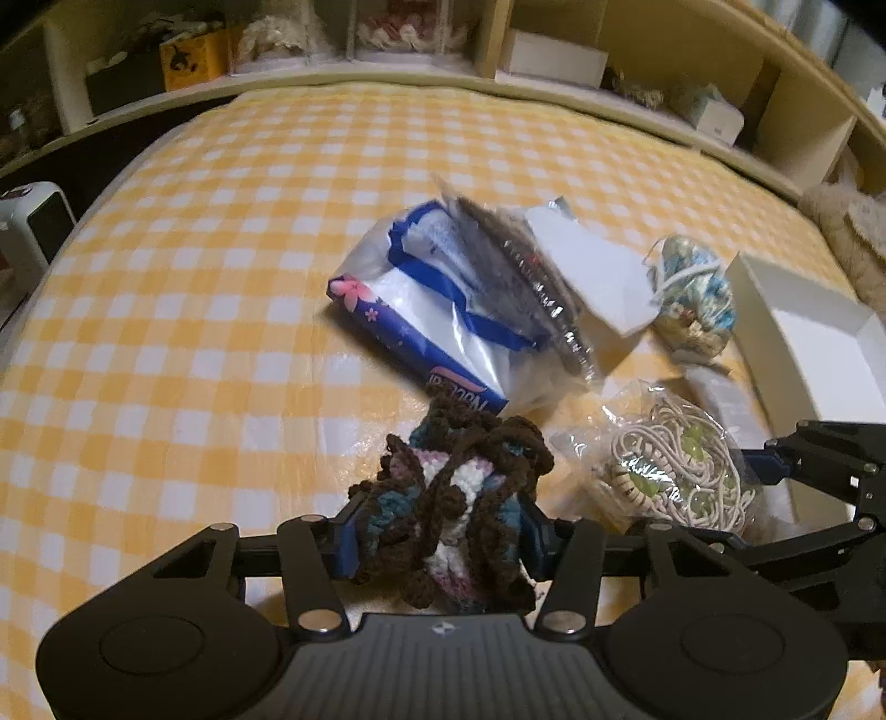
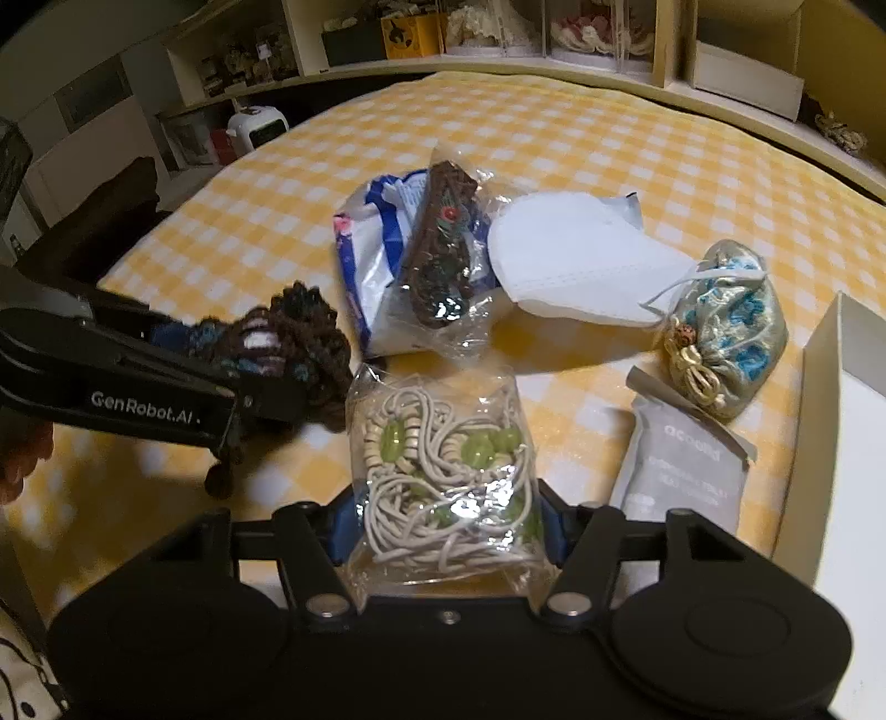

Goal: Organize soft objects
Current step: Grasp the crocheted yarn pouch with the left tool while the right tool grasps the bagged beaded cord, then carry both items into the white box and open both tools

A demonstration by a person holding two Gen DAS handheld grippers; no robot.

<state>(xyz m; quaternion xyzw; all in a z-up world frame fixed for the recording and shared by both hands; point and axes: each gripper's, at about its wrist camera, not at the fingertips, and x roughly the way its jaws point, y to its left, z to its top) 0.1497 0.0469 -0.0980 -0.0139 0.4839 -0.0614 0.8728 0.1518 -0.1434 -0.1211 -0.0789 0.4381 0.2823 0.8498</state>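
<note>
My left gripper [image 1: 440, 537] is shut on a brown, teal and white crocheted piece [image 1: 459, 493], also seen at the left of the right wrist view [image 2: 288, 343]. My right gripper [image 2: 446, 531] is shut on a clear bag of cream cord and green beads [image 2: 443, 471], which shows in the left wrist view [image 1: 670, 471]. Ahead lie a blue and white tissue pack [image 1: 421, 310], a bagged brown item [image 2: 443, 249], a white face mask [image 2: 576, 266] and a blue and gold drawstring pouch [image 2: 725, 338].
A grey sachet [image 2: 681, 465] lies by a white open box [image 2: 847, 432] at the right. All rest on a yellow checked cloth [image 1: 221, 277]. Shelves with boxes and yarn [image 1: 387, 33] run along the back. A white appliance [image 2: 257, 124] stands far left.
</note>
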